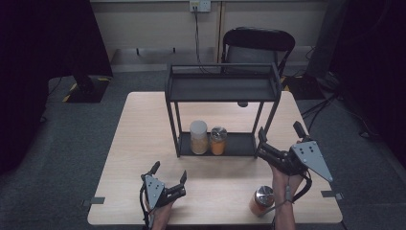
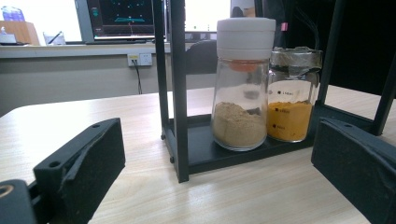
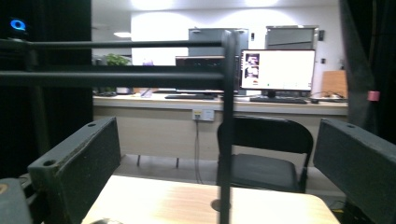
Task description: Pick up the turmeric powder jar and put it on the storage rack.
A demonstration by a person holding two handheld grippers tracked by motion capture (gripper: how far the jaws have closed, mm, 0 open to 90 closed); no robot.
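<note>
A black two-tier rack [image 1: 222, 88] stands mid-table. On its lower shelf [image 1: 242, 143] two glass jars stand side by side: a white-capped one holding tan powder [image 1: 198, 137] and a foil-topped one with orange powder [image 1: 218, 141]. In the left gripper view the tan jar [image 2: 243, 93] and the orange jar [image 2: 292, 100] stand just behind a rack post [image 2: 178, 93]. My left gripper [image 1: 169, 171] is open near the table's front edge, facing them, nothing between its jaws. My right gripper [image 1: 279, 130] is open and raised beside the rack's right legs. A third jar [image 1: 262, 200] with a metal lid stands by the right wrist.
A black folding chair [image 1: 258, 45] stands behind the table [image 1: 143, 143], also seen in the right gripper view as the chair [image 3: 264, 154] past a rack post [image 3: 227, 121]. The rack's top shelf [image 1: 222, 88] holds nothing. Bare wood lies left of the rack.
</note>
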